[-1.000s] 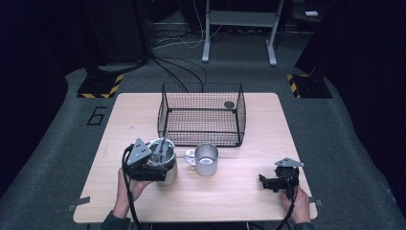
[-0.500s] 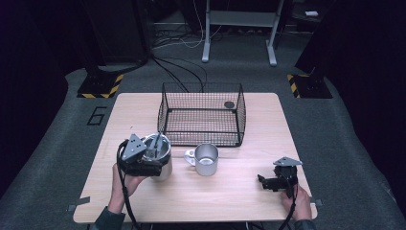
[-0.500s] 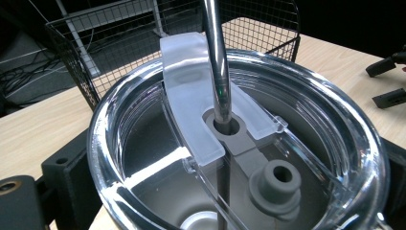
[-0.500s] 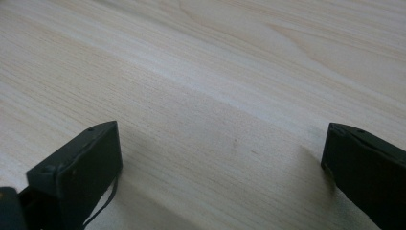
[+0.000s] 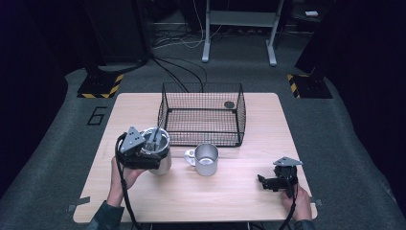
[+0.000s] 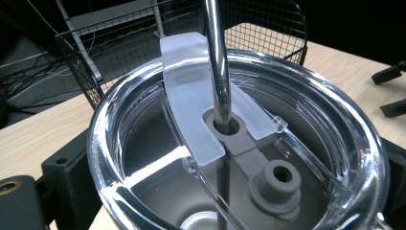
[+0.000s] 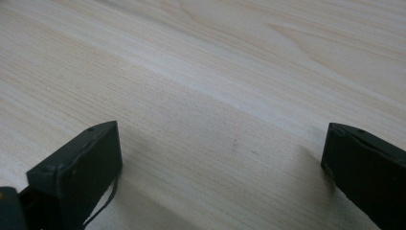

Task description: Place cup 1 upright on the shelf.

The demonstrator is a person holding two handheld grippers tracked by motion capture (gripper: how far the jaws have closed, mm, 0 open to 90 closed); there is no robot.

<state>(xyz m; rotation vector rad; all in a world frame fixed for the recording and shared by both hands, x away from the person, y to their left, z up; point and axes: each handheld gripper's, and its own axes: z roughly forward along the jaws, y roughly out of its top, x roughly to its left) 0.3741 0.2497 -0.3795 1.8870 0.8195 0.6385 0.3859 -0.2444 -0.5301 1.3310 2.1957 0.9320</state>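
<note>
Left gripper (image 5: 143,152) jaws clamped around steel tumbler (image 5: 160,155), one on each side of body, at near left of bench (image 5: 230,201). Clear lid (image 6: 239,143) seen on tumbler, metal straw (image 6: 218,62) passed through its hole. Right gripper (image 5: 275,182) jaws spread wide, nothing held, set low over bare bench at near right. Steel mug (image 5: 206,159) stood just right of tumbler. Wire basket (image 5: 201,115) placed beyond both.

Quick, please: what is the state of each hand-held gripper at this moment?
Left hand-held gripper: closed around the steel tumbler.
Right hand-held gripper: open, holding nothing, low over the table.
</note>
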